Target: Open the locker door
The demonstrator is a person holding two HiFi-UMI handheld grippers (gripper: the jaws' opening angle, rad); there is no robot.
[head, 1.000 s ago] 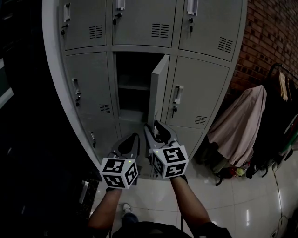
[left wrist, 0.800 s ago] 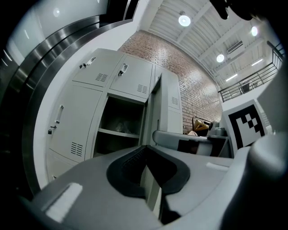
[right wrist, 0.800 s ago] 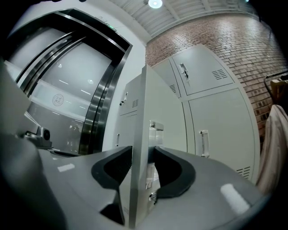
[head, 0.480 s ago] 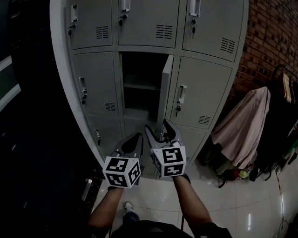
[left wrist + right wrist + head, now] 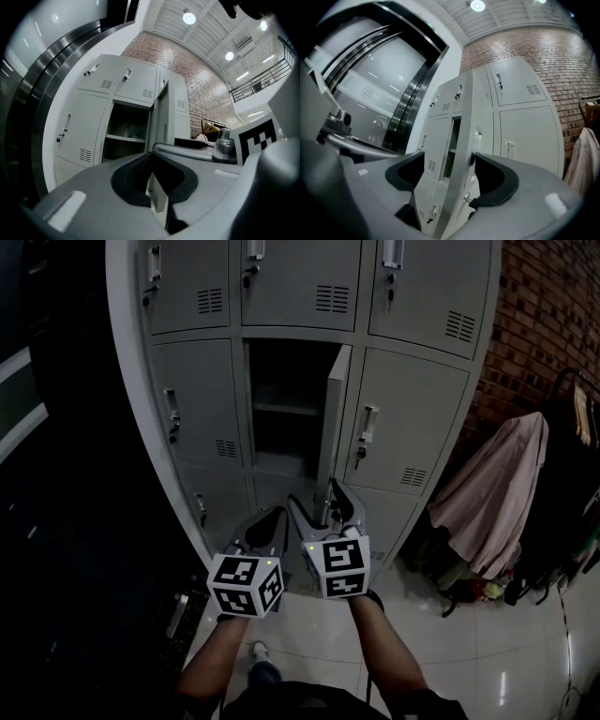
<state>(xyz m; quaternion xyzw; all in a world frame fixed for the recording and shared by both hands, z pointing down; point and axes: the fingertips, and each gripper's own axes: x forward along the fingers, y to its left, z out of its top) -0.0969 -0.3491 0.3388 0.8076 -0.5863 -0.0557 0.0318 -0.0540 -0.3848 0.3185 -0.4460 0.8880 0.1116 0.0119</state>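
Locker door [image 5: 331, 413]: open, edge-on at 12 o'clock, middle column. My right gripper [image 5: 315, 497]: jaws just opening, wide apart around its edge, not pressing. Left gripper [image 5: 273, 517]: jaws together, empty.

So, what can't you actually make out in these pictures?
Inside of the open locker: head view, too dark; in the left gripper view a faint pale shape above its shelf is too small to name.
Bottom lockers: head view, partly behind the left gripper and right gripper.
Whatever hangs beside the pink cloth: head view, too dark, cut off by the right edge.
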